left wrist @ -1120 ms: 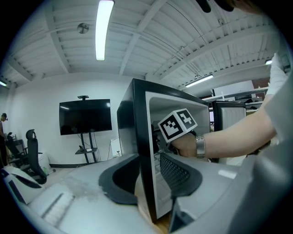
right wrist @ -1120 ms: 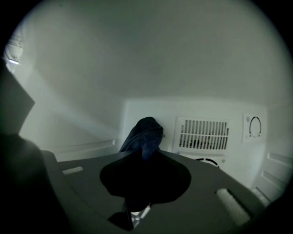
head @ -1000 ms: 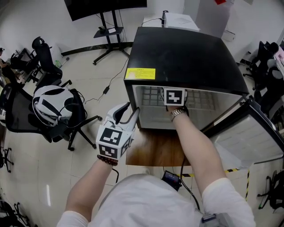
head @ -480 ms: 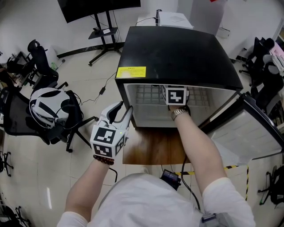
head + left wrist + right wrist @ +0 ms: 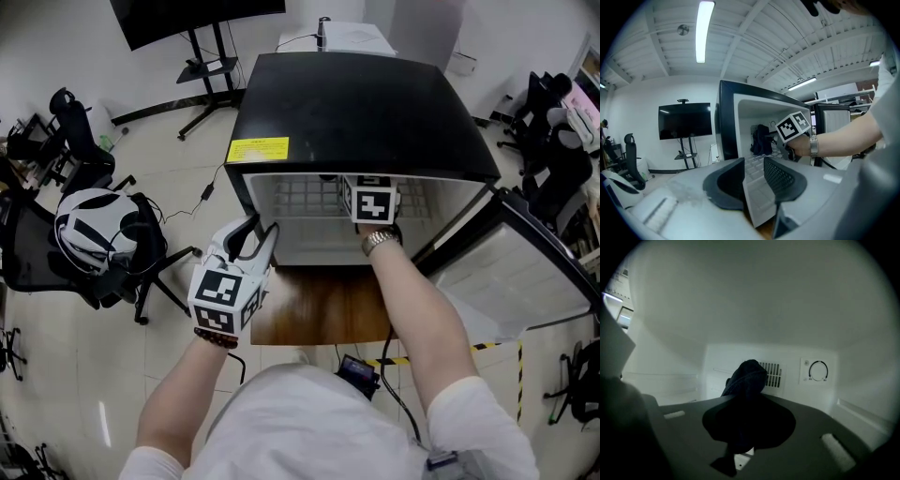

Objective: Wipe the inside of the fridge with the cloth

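A black mini fridge (image 5: 356,103) stands with its door (image 5: 525,281) swung out to the right. My right gripper (image 5: 748,404) is inside the compartment, shut on a dark cloth (image 5: 746,378) that bunches up past its tips, in front of the white back wall. From the head view only its marker cube (image 5: 372,202) and the forearm show under the fridge top. The left gripper view shows the same cloth (image 5: 761,139) ahead of that cube (image 5: 793,126). My left gripper (image 5: 258,232) hangs outside, at the fridge's front left corner, open with nothing between its jaws (image 5: 753,166).
The back wall carries a vent (image 5: 771,375) and a thermostat dial (image 5: 818,371). A wire shelf (image 5: 305,199) spans the fridge. The fridge stands on a wooden board (image 5: 319,314). An office chair with a white bag (image 5: 94,225) is at the left, a TV stand (image 5: 211,56) behind.
My right gripper has slid to the right inside the fridge with the cloth. The left gripper has hardly moved. The head camera has shifted a little.
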`<action>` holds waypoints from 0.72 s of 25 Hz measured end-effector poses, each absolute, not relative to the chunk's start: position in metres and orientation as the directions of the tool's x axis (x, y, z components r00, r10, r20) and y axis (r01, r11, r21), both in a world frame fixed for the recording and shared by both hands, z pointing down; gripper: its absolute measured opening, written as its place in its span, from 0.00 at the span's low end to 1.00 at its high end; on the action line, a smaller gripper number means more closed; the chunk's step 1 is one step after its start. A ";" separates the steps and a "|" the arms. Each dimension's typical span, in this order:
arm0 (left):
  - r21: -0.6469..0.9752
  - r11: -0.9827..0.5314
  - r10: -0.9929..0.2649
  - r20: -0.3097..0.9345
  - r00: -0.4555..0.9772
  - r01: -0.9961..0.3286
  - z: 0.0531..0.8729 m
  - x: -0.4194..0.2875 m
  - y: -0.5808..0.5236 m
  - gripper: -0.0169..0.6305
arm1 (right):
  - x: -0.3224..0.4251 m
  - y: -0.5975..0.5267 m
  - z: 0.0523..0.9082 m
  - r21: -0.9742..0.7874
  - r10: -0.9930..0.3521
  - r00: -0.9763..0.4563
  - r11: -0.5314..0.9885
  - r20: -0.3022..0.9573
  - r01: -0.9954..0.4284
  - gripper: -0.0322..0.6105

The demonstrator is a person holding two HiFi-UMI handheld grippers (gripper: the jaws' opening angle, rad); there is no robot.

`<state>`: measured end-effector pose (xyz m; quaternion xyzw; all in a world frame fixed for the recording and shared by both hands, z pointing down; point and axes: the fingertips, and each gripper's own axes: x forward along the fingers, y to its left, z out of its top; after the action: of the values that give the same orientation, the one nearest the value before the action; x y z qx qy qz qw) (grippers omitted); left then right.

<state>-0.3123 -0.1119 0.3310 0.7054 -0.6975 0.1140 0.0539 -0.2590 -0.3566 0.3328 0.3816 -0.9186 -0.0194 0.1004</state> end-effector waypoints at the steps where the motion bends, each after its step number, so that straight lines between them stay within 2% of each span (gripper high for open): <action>1: -0.083 -0.022 -0.972 0.235 0.002 -0.996 0.331 -0.311 -0.113 0.24 | -0.254 -0.360 0.333 0.113 -0.711 -0.682 0.702 0.174 -0.703 0.13; 18: -0.066 0.098 -0.964 0.243 -0.111 -0.993 0.333 -0.325 -0.111 0.24 | -0.200 -0.395 0.337 0.089 -0.769 -0.606 0.631 0.202 -0.771 0.13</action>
<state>-0.3255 -0.1106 0.3326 0.6630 -0.7378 0.1065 0.0691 -0.2002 -0.3947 0.3367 0.4297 -0.8961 0.0033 0.1110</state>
